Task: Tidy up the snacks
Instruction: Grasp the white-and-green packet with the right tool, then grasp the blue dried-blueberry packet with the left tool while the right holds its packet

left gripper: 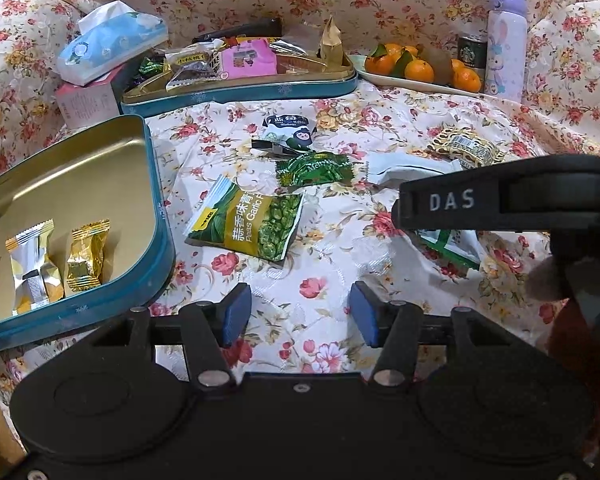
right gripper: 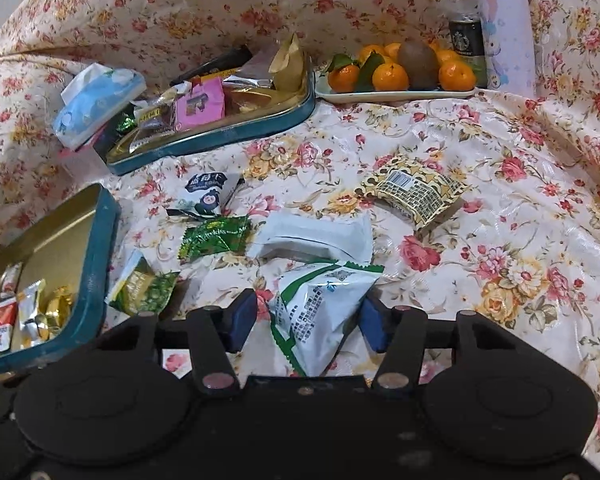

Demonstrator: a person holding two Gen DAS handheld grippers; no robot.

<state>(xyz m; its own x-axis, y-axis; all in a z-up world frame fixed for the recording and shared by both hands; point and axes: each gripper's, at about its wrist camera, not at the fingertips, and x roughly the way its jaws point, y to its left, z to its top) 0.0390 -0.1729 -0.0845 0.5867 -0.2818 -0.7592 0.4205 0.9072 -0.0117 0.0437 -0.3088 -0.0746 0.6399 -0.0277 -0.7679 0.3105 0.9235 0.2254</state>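
Note:
My right gripper [right gripper: 309,322] is open around a white and green snack packet [right gripper: 320,308] lying on the floral cloth; its pads stand at the packet's two sides. My left gripper [left gripper: 300,316] is open and empty above bare cloth. Loose snacks lie ahead: a garlic peas bag [left gripper: 248,222], a green candy packet [left gripper: 314,168], a black and white packet [left gripper: 288,130], a plain white packet [right gripper: 316,236] and a yellow patterned packet [right gripper: 414,190]. A teal tin [left gripper: 156,216] at the left holds several wrapped snacks. The right gripper's body [left gripper: 500,200] shows in the left wrist view.
A second teal tin [left gripper: 240,94] at the back is full of snacks. A tissue pack [left gripper: 112,40] lies on a pink box to its left. A plate of oranges and a kiwi [right gripper: 396,68], a can [right gripper: 466,40] and a lilac bottle [right gripper: 504,28] stand at the back right.

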